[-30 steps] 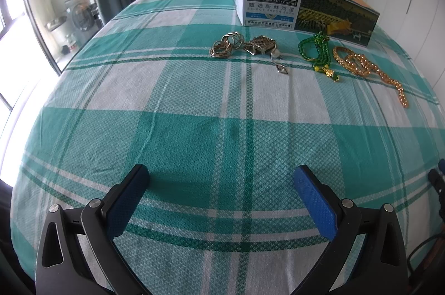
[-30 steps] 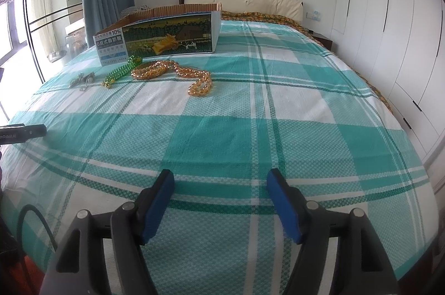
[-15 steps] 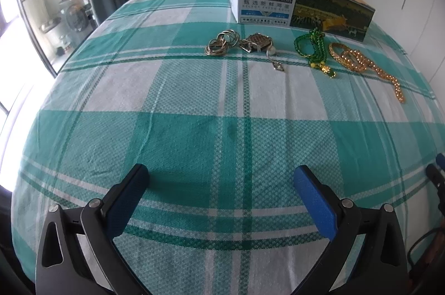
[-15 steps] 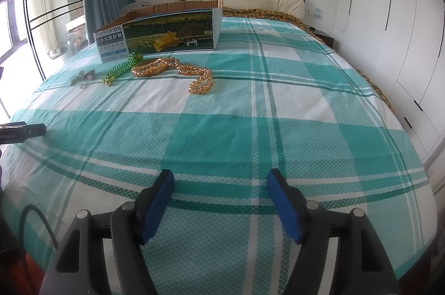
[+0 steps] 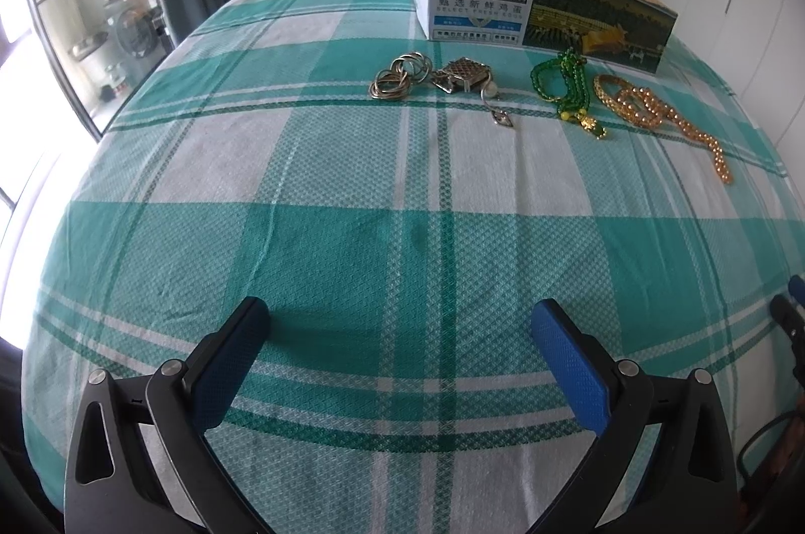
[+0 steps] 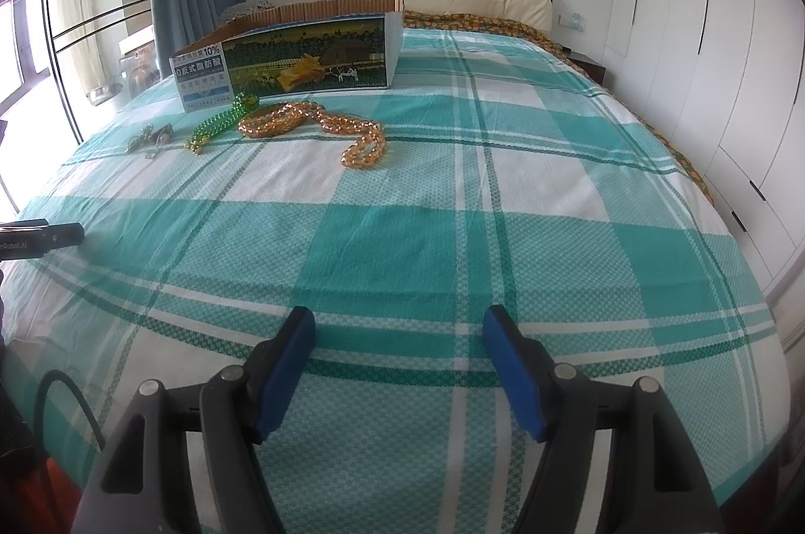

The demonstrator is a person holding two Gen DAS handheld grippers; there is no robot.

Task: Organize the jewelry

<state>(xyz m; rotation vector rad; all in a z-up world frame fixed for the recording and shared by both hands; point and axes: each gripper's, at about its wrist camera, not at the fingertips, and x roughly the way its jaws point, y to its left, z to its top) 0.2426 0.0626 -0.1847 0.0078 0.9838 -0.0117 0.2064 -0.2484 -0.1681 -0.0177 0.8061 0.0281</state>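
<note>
jewelry lies in a row on the bedspread [image 5: 352,232], just in front of the box [image 5: 528,5]. from the left wrist view, left to right: rings [image 5: 400,81], a metal charm [image 5: 465,76] with a small pendant [image 5: 503,119] trailing toward the camera, green beads [image 5: 563,81], then amber beads [image 5: 654,111] stretching out to the right. rings and charm touch; green and amber strands sit just beside each other. the box stands open-topped, its printed side facing the jewelry.

left gripper [image 5: 400,332] hangs low over the bedspread, well apart from the row, jaws spread wide with nothing between its blue pads [image 5: 568,373]. right gripper [image 6: 400,332] likewise sits released over the plaid, nothing held, well short of the amber beads [image 6: 322,126] and green beads [image 6: 221,121]. in the right view the box [image 6: 302,56] stands behind the strands, and the rings and charm show only as a small blurred cluster at far left.
</note>
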